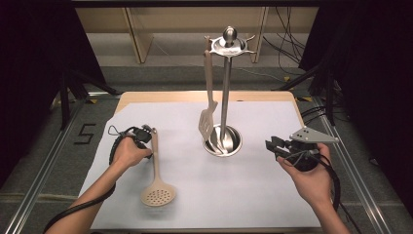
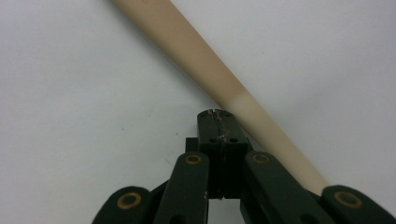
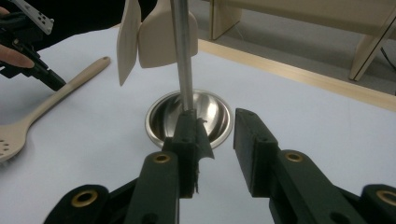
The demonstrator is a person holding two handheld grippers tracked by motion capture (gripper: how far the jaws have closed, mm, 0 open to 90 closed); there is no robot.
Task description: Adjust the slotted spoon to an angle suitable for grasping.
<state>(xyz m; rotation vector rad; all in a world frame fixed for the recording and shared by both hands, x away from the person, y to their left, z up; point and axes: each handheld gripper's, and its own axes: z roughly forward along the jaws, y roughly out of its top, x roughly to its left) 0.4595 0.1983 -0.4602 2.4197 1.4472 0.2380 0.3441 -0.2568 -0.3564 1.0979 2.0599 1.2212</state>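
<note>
On the white sheet [image 1: 272, 195], the left gripper [image 1: 147, 134] rests jaws shut and empty just beside the handle of the flat-lying beige skimmer [image 1: 156, 181], while the right gripper [image 1: 272, 146] hovers jaws parted, empty, near the steel utensil stand [image 1: 224, 97].

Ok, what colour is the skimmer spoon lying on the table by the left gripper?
Beige, a pale cream; the skimmer spoon shows best in the high view.
</note>
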